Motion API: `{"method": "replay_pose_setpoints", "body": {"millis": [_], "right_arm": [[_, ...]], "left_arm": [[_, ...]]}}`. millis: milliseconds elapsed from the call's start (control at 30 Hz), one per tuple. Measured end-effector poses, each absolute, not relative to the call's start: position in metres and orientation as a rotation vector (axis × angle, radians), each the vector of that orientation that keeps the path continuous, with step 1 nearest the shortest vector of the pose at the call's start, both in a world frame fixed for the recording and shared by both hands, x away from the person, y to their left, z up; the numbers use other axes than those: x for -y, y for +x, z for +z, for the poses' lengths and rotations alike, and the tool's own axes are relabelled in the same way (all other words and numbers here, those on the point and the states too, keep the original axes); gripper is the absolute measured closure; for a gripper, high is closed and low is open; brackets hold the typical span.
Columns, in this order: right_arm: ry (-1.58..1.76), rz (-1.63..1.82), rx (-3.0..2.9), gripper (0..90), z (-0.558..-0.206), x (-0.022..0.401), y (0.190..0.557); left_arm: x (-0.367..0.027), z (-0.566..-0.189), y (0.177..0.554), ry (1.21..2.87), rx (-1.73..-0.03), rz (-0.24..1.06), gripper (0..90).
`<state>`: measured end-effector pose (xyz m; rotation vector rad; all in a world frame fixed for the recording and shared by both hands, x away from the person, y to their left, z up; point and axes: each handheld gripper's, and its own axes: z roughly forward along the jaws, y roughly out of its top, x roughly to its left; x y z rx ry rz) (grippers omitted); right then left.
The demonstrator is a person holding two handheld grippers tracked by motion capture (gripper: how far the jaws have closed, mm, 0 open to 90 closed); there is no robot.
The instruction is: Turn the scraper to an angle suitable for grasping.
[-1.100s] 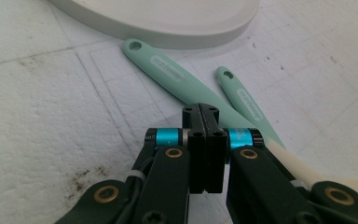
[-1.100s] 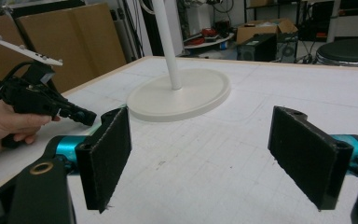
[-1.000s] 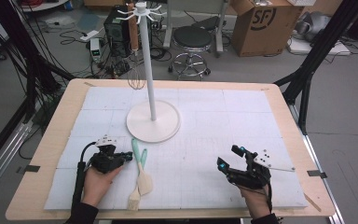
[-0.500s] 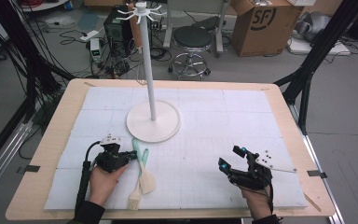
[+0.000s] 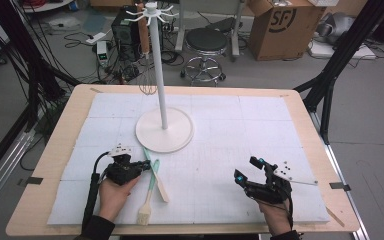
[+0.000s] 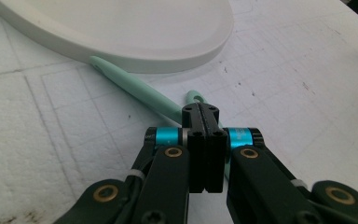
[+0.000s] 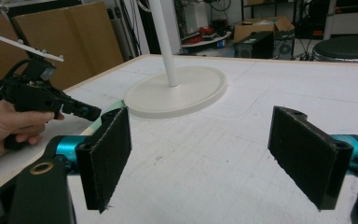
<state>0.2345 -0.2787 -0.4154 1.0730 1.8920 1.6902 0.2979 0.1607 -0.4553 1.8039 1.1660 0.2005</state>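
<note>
Little is changing between the earlier high views and this one: the left hand is edging only slightly along the lower left of the mat, and the right hand is keeping to its spot at the lower right.

At the left of the high view, the left gripper (image 5: 139, 165) is lying low over the mat (image 5: 220, 125), its tip pointing toward the two mint-green utensils. In the left gripper view its jaws are standing pressed together with nothing visible between the pads, and the mint handles are passing just beyond and under their tips. Whether the tips are touching a handle cannot be told.

Just right of it, the brush (image 5: 148, 196) is lying with its pale bristles toward the bottom edge of the frame, crossed by the spatula (image 5: 156, 176), whose wooden blade is angling down and to the right. Both handle ends are reaching up close to the white base (image 5: 164, 134) of the hook stand, whose pole (image 5: 158, 65) is rising in the centre. A whisk (image 5: 147, 86) is hanging from a hook at the upper left of the pole.

At the lower right, the right gripper (image 5: 247, 168) is hovering with its jaws spread wide and empty.

Judging from this, no utensil is held yet; the left jaws would need to part before taking a handle.
</note>
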Motion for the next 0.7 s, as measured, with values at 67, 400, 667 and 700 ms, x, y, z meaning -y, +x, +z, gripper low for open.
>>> {"method": "replay_pose_setpoints", "body": {"millis": [67, 400, 667, 700], "right_arm": [[1.071, 1.690, -1.892, 20.8, -0.416, 0.279, 0.235], [1.079, 1.689, -1.896, 20.7, -0.416, 0.280, 0.234], [1.080, 1.687, -1.894, 20.8, -0.416, 0.282, 0.233], [1.082, 1.689, -1.893, 20.8, -0.416, 0.282, 0.233]], "left_arm": [[-0.159, -0.455, 0.298, 1.811, -1.155, 0.210, 89.9], [-0.141, -0.454, 0.297, 1.849, -1.110, 0.248, 89.9], [-0.144, -0.454, 0.298, 1.823, -1.113, 0.236, 89.8], [-0.144, -0.454, 0.299, 1.820, -1.116, 0.234, 89.8]]}}
